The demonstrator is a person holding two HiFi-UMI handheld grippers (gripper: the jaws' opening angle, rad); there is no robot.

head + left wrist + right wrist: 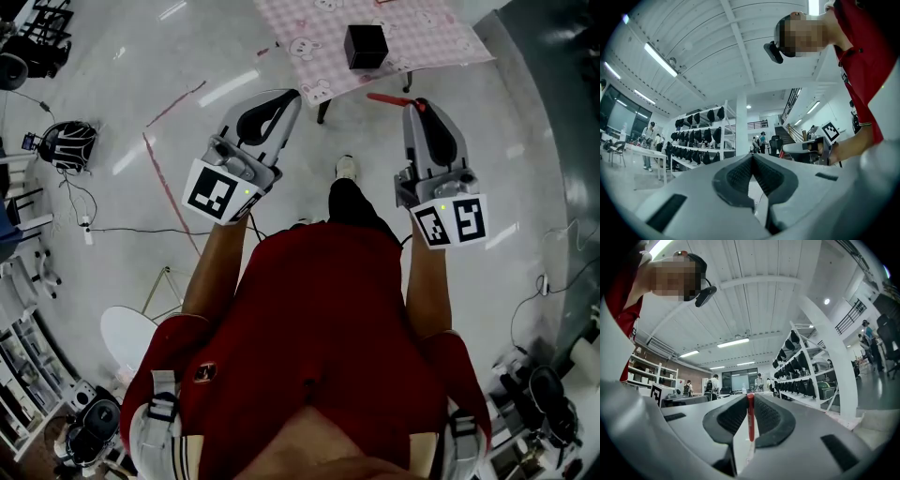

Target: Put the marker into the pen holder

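Observation:
The black cube-shaped pen holder (366, 45) stands on a table with a pink checked cloth (422, 33) at the top of the head view. My right gripper (419, 103) is held in the air short of the table edge, shut on a red marker (386, 97) that sticks out to its left. In the right gripper view the marker (750, 416) stands upright between the pads, and the gripper (750, 397) points up into the room. My left gripper (296, 94) hovers to the left, shut with nothing in it, its jaws (753, 155) meeting at the tip.
The person's red shirt (319, 328) and a shoe (347, 169) fill the space below the grippers. Cables and a dark bag (66, 142) lie on the floor at left, with a white round stool (127, 333) lower left. Shelves of black bags (701, 122) and distant people stand in the room.

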